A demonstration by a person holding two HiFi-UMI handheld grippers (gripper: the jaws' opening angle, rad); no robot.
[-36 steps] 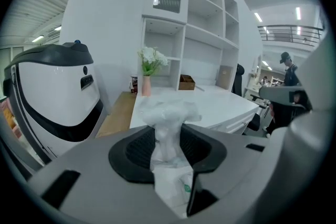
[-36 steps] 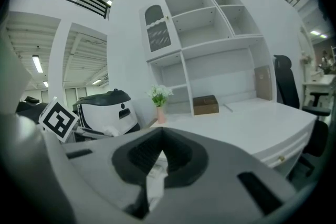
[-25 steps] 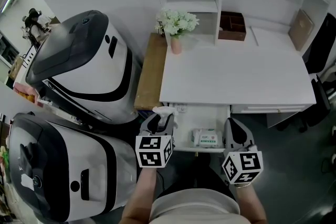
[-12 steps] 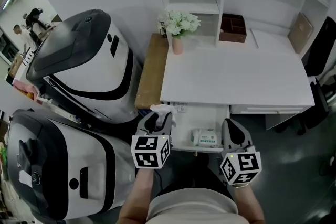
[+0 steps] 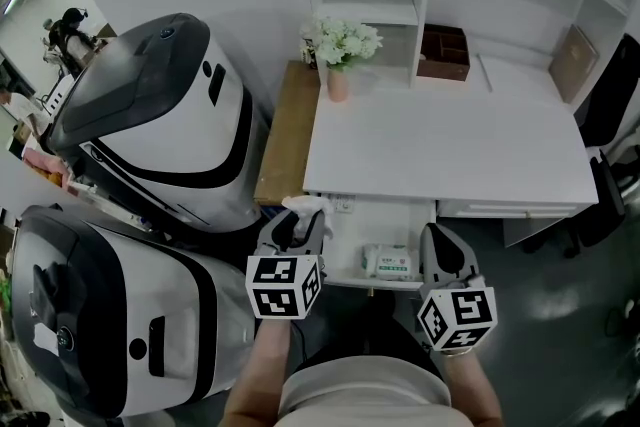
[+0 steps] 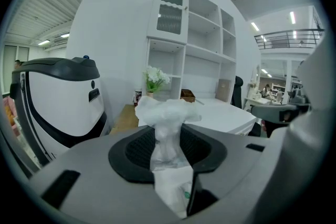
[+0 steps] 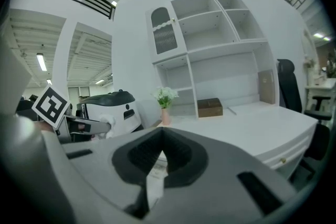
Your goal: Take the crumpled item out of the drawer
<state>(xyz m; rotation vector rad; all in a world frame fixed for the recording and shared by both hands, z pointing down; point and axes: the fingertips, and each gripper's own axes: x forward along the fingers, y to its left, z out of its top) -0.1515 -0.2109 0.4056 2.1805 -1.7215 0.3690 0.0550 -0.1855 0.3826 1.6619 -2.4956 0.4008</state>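
The crumpled item (image 5: 305, 206) is a wad of thin white plastic. My left gripper (image 5: 297, 227) is shut on it, and it hangs just outside the left end of the open drawer (image 5: 346, 256). In the left gripper view the crumpled item (image 6: 167, 114) bunches out past the tips of the left gripper (image 6: 167, 131) and trails down between the pads. My right gripper (image 5: 444, 251) sits by the drawer's right end. In its own view the right gripper (image 7: 161, 138) has its tips together and holds nothing.
A flat pack of wipes (image 5: 388, 262) lies in the drawer. The white desk (image 5: 440, 150) carries a vase of flowers (image 5: 338, 55) and a brown box (image 5: 442, 52). A wooden side table (image 5: 285, 135) and two large white-and-black machines (image 5: 150, 115) stand on the left, and a dark chair (image 5: 608, 85) on the right.
Both grippers have drifted slightly left. The crumpled item stays in the left gripper, a little further from the drawer's front.
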